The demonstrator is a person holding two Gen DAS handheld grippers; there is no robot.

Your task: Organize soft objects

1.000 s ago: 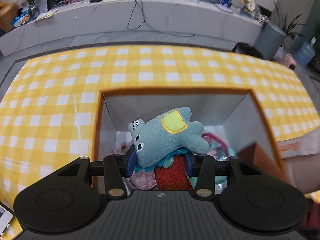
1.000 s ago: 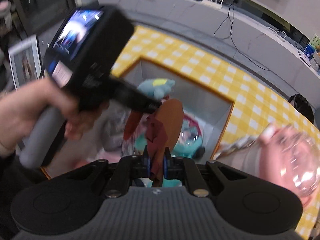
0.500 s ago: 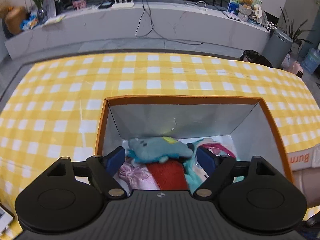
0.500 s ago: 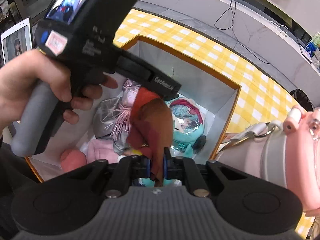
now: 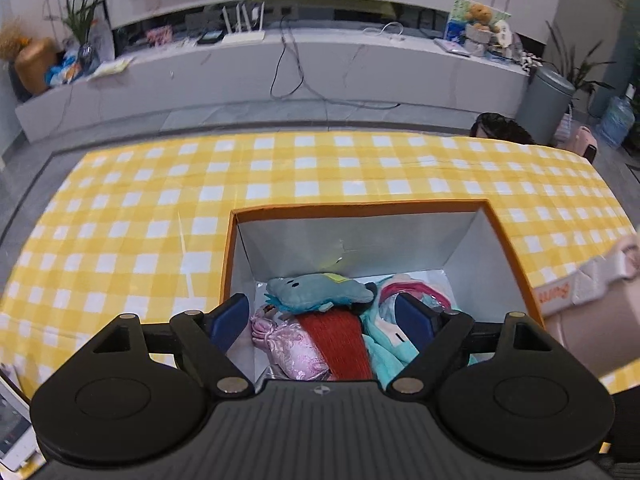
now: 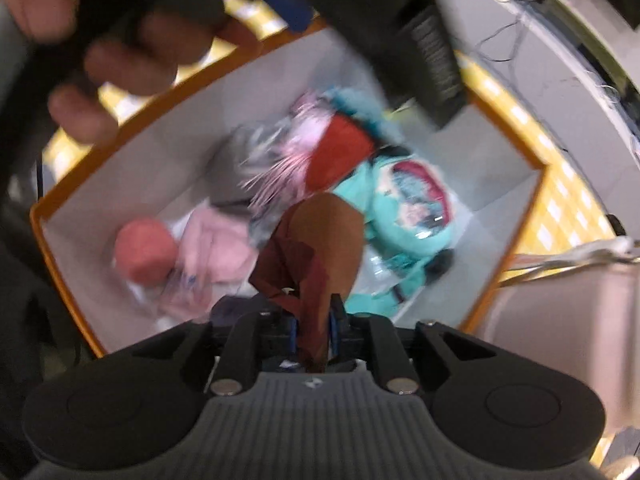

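Fingers of the left gripper [image 5: 320,318] stand spread wide with nothing between the blue pads [image 5: 226,316], having just opened; they hang over the near end of an orange-rimmed box [image 5: 360,209] with grey inner walls. Blue-grey plush toy [image 5: 318,290], with a yellow patch on it, lies free in the box on top of the other soft things, clear of both pads. Under and beside it: a red knitted piece [image 5: 340,340], a pink satin pouch [image 5: 294,350], and a teal item with a pink-rimmed clear window [image 5: 404,300] toward the right wall. Box sits on a table under a yellow-and-white checked cloth [image 5: 160,208]. Right gripper [image 6: 314,326] points steeply down into the same box; its jaws have just been easing apart but are only narrowly parted, and a brown and dark-red cloth [image 6: 316,248] sits between the pads, which look to be touching it on both sides, the cloth bunched out beyond the tips. Right wrist view is motion-blurred. It shows more of the box contents: a pale pink soft bundle [image 6: 218,240] and a salmon-coloured round piece [image 6: 144,248] at the left end, the teal item [image 6: 412,208] to the right. A hand [image 6: 120,48] gripping the other tool's dark body fills the upper left of that view.
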